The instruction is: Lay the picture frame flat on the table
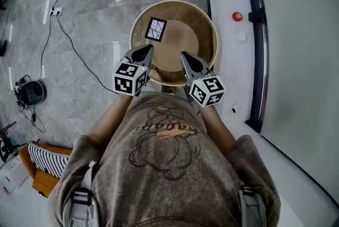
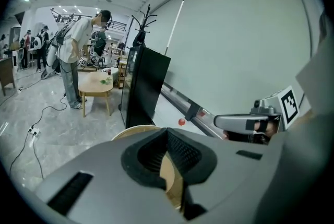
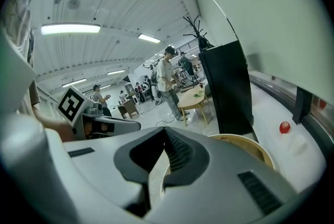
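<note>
- Picture frame (image 1: 155,29): small, dark border, pale cracked-pattern picture. It sits on the far left part of the round wooden table (image 1: 197,41), well apart from both tools.
- From above its face reads almost square, so I can't tell whether it is propped back or already flat.
- Left gripper (image 1: 146,51): jaws closed together, nothing held, over the near table edge.
- Right gripper (image 1: 185,56): jaws also closed tip to tip, empty, beside the left.
- Handling guess: light, rigid, maybe a glass front, so fragile. It could slide on smooth wood.
- Best hold: pinch the border at an outer edge, not the face, and lower it gently.
</note>
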`<state>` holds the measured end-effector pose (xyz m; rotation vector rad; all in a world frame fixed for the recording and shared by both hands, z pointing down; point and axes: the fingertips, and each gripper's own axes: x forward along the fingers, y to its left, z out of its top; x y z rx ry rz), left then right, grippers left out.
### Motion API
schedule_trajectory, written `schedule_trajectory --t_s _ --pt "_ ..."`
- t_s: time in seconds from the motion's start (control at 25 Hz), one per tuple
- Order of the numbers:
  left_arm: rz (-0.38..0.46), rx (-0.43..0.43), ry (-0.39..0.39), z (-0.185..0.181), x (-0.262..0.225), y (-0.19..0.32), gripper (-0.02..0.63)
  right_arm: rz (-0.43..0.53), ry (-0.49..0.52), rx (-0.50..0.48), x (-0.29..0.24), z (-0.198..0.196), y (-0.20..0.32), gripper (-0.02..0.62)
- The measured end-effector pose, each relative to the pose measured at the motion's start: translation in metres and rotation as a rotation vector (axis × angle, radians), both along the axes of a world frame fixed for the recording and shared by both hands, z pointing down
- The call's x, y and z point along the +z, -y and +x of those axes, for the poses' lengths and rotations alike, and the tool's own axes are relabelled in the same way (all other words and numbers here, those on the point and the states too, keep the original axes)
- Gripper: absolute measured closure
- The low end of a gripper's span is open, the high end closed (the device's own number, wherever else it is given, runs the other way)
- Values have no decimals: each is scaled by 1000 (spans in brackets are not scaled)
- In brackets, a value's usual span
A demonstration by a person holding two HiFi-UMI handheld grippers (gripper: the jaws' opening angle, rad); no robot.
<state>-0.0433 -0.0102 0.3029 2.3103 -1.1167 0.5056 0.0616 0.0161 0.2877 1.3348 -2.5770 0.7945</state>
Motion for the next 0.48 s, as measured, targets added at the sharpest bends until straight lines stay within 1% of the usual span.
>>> schedule_trajectory --t_s 0.32,0.48 --pt "80 21 -32 6 -47 -23 589 91 -9 -14 -47 4 -17 577" --pt "126 16 -43 4 -63 -31 588 128 -9 2 -61 6 -24 577"
